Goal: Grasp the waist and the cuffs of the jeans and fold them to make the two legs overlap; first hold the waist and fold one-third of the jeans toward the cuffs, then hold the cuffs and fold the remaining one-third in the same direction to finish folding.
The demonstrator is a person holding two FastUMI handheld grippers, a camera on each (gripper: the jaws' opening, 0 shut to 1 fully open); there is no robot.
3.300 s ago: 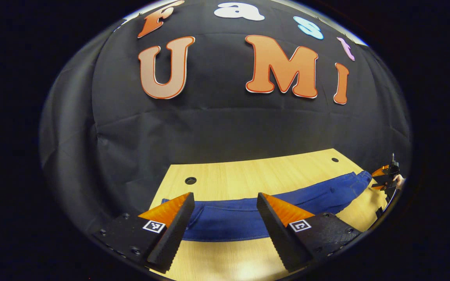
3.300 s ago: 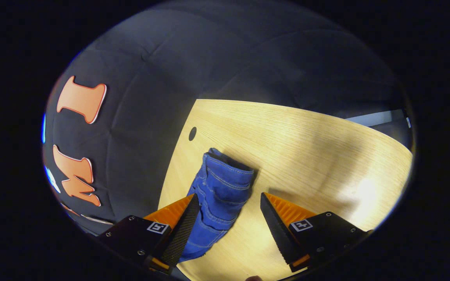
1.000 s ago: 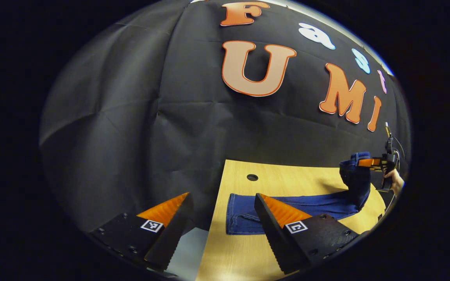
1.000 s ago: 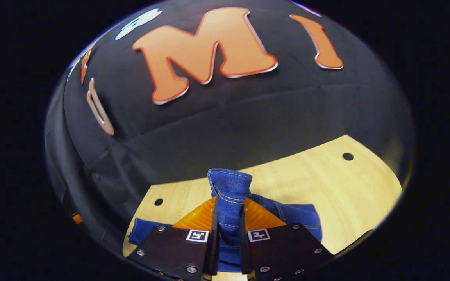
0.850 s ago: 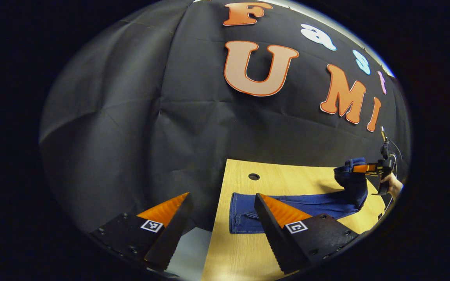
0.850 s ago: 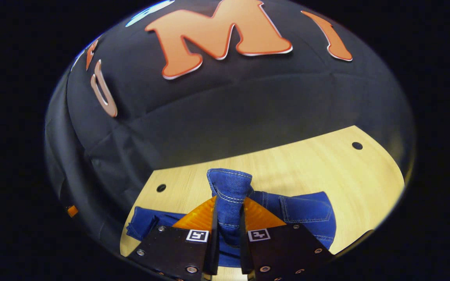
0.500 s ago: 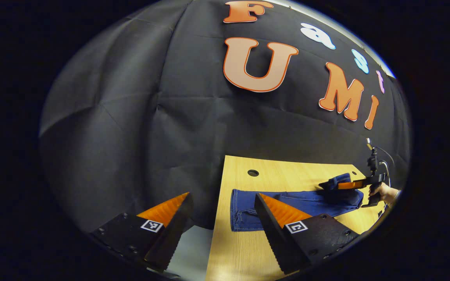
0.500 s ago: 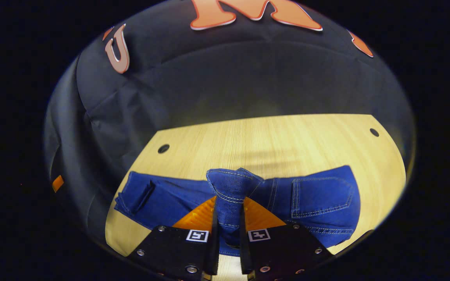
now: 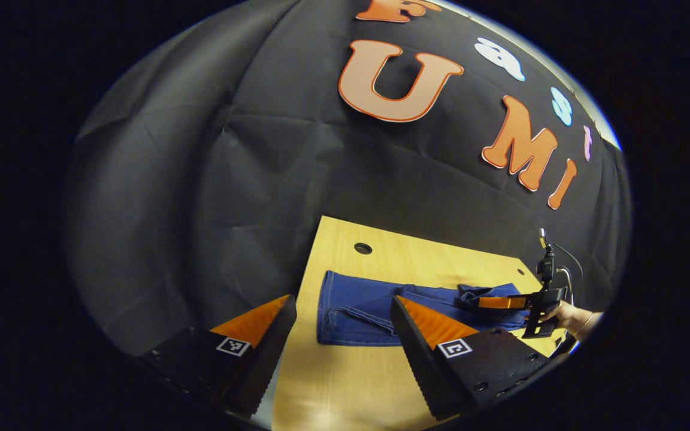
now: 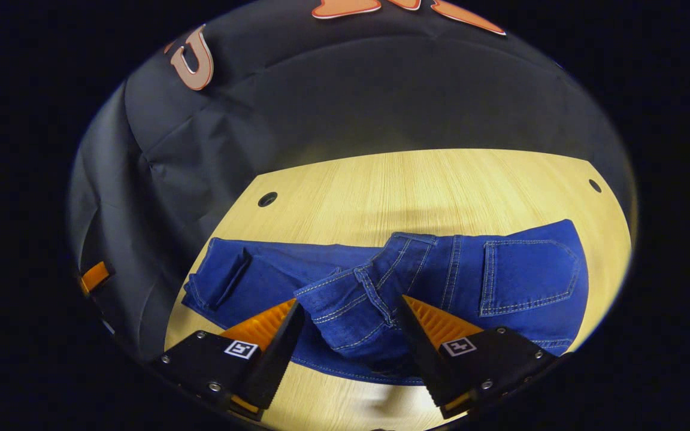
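jeans [image 10: 441, 281] lie across the wooden table [image 10: 417, 179], waist end folded over the legs, back pocket facing up, cuffs at the far left in the right gripper view. right gripper [image 10: 348, 326] fingers spread apart, the folded waistband between them, not clamped. left gripper [image 9: 342, 323] fingers wide apart near the cuff end, holding nothing. a hand [image 9: 572, 315] holds the right gripper in the left gripper view.

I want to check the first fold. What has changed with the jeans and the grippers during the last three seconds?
The right gripper closed on the waist of the jeans, lifted it, carried it over toward the cuffs, laid it on the legs, then opened. The left gripper stayed open, holding nothing. The cuffs stayed flat on the table.
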